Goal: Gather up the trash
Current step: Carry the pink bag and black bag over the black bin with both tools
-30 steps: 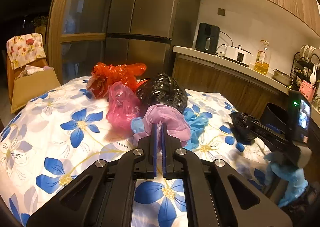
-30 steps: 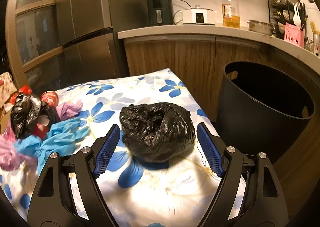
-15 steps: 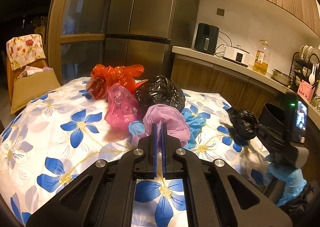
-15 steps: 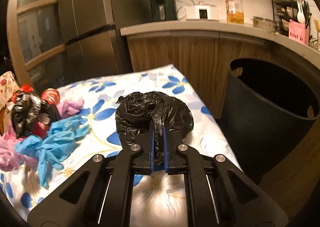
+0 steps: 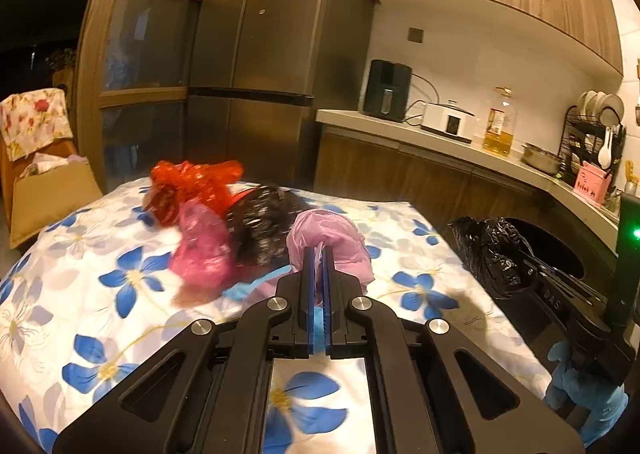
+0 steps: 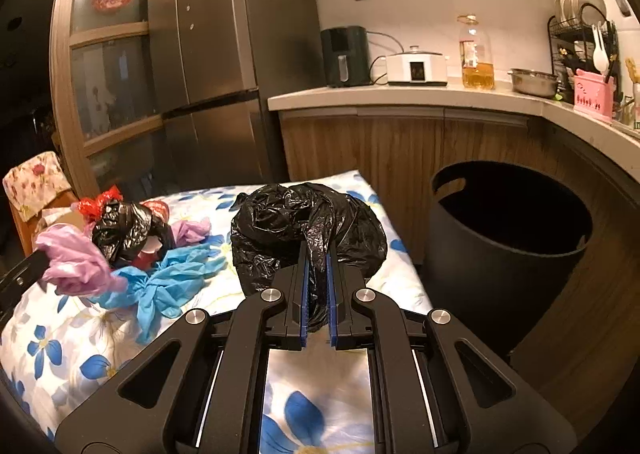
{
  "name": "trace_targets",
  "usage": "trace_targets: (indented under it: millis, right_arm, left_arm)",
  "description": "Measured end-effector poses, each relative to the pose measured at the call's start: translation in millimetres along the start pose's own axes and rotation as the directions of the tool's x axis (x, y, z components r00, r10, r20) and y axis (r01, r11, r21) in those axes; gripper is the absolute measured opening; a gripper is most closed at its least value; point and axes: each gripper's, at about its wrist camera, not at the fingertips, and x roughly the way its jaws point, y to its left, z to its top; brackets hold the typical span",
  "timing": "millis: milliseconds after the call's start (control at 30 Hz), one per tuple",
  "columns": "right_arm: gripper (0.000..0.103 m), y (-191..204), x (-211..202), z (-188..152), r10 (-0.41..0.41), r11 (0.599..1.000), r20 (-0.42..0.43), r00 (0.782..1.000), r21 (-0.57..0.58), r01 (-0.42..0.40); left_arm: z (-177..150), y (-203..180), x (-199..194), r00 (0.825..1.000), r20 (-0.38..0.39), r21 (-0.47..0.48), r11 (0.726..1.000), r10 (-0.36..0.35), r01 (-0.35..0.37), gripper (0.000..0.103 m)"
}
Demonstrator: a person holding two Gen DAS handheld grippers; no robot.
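My right gripper (image 6: 316, 254) is shut on a crumpled black bag (image 6: 288, 225) and holds it above the table's right end, left of the black bin (image 6: 504, 250). The bag also shows in the left wrist view (image 5: 492, 254) beside the bin (image 5: 552, 250). My left gripper (image 5: 317, 254) is shut on a lilac bag (image 5: 328, 238), lifted off the floral tablecloth (image 5: 100, 294); the bag also shows in the right wrist view (image 6: 76, 262). A red bag (image 5: 192, 185), a pink bag (image 5: 200, 254) and another black bag (image 5: 264, 230) lie behind it.
Blue gloves (image 6: 172, 282) lie on the cloth. A wooden counter (image 6: 420, 101) with an air fryer (image 6: 346, 55), cooker (image 6: 418, 67) and oil bottle (image 6: 476, 53) stands behind the bin. A fridge (image 5: 260, 73) is behind the table. A chair with a cardboard box (image 5: 48, 193) is at the left.
My right gripper shut on the black bag and lifted it toward the bin. My left gripper raised the lilac bag off the cloth.
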Motion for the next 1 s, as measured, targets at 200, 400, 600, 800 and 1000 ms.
trace_targets:
  millis: [200,400,600,800,1000]
  right_arm:
    - [0.007,-23,-12,3,-0.042,0.999,0.014,0.999,0.013,0.042]
    - [0.007,-55,-20,11,-0.102,0.994,0.033,0.994,0.043,0.101]
    - [0.007,-82,-26,17,-0.165,0.984,0.053,0.985,0.071,0.161]
    - [0.007,-116,-30,26,-0.244,0.966,0.076,0.967,0.106,0.235]
    - [0.007,-145,-29,34,-0.304,0.947,0.093,0.948,0.142,0.29]
  left_arm:
    - [3,-31,15,0.998,-0.027,0.03,0.998,-0.05,0.051,0.003]
    - [7,-74,27,0.993,-0.036,0.088,0.99,-0.112,0.114,0.003]
    - [13,-119,35,0.982,-0.03,0.145,0.971,-0.186,0.189,0.003]
    - [24,-154,45,0.966,-0.024,0.164,0.952,-0.257,0.257,0.003]
    - [31,-193,56,0.941,-0.021,0.189,0.923,-0.338,0.336,0.003]
